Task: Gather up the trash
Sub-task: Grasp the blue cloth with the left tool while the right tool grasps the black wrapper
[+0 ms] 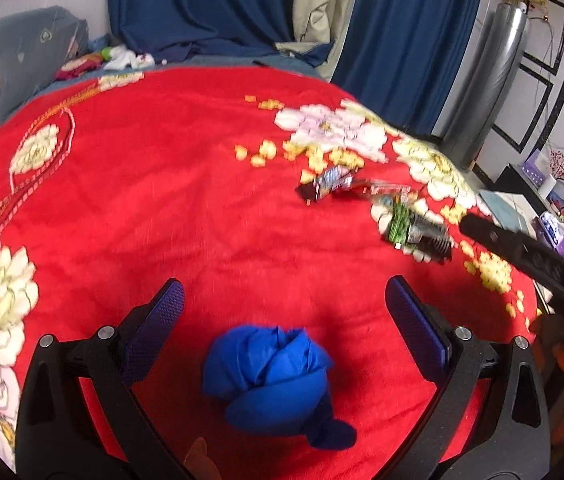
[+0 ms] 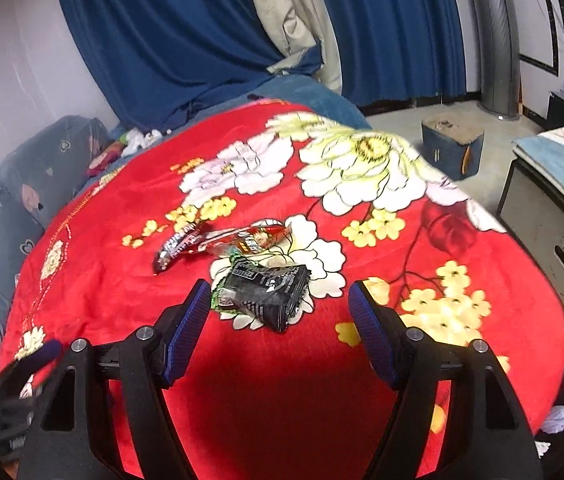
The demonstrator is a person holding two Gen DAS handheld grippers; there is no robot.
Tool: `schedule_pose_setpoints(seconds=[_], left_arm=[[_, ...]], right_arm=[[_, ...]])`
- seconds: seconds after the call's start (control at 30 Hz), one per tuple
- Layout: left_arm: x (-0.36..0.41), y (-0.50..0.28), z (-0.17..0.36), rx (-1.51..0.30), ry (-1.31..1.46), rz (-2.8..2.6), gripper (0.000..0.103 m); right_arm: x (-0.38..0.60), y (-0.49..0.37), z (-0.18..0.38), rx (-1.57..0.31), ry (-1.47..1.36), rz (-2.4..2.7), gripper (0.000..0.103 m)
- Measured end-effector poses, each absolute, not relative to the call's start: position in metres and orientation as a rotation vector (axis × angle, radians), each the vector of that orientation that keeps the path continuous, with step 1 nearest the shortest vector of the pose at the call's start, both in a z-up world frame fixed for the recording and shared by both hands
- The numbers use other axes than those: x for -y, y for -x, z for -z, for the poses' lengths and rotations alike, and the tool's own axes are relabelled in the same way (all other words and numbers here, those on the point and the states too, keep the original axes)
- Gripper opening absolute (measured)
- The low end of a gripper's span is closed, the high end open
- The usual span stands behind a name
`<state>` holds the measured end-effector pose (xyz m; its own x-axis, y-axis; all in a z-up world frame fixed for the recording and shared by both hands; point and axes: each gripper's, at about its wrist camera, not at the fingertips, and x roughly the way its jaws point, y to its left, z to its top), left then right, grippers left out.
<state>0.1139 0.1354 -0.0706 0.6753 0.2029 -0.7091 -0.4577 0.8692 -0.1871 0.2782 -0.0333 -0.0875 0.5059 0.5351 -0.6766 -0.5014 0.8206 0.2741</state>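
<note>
A crumpled blue bag (image 1: 271, 376) lies on the red flowered blanket (image 1: 141, 208), between and below the fingers of my open left gripper (image 1: 284, 304). Farther right lie a dark red wrapper (image 1: 328, 182), a clear red wrapper (image 1: 386, 190) and a black-and-green wrapper (image 1: 418, 232). In the right wrist view my right gripper (image 2: 279, 300) is open just short of the black wrapper (image 2: 269, 292), which lies on the blanket (image 2: 482, 248). The dark red wrapper (image 2: 177, 246) and the clear red wrapper (image 2: 247, 238) lie just beyond it.
Grey pillows (image 2: 9, 216) lie at the bed's left. Blue curtains (image 1: 209, 4) hang behind. Right of the bed stand a blue stool (image 2: 452, 144), a low table (image 2: 562, 176) and a tall grey vase (image 1: 486, 84). The other gripper's arm (image 1: 530, 256) reaches in from the right.
</note>
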Motion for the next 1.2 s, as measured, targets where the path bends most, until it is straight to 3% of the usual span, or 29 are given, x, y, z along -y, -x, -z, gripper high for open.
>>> schedule_pose_setpoints(seconds=[0.13,0.23,0.33,0.4,0.7,1.2], left_arm=[[-0.134,-0.111,0.081,-0.781,0.380,-0.388,0.092],[-0.129,-0.109,0.085,-0.800,0.371,-0.383,0.085],[-0.124,-0.110,0.089,-0.815,0.360,-0.366,0.068],[-0.118,-0.111,0.092,-0.818,0.344,-0.351,0.052],[-0.110,-0.114,0.093,-0.803,0.339,-0.278,0.022],[-0.092,-0.113,0.074,-0.679,0.341,-0.110,0.016]], right_arm=[[0.025,-0.292,0.104,-0.889,-0.067,-0.620,0.063],[0.020,-0.300,0.117,-0.932,-0.100,-0.622,0.060],[0.016,-0.302,0.122,-0.930,-0.114,-0.630,0.052],[0.014,-0.300,0.122,-0.928,-0.119,-0.646,0.044],[0.013,-0.283,0.118,-0.877,-0.093,-0.664,0.022],[0.064,-0.239,0.097,-0.774,-0.094,-0.640,0.021]])
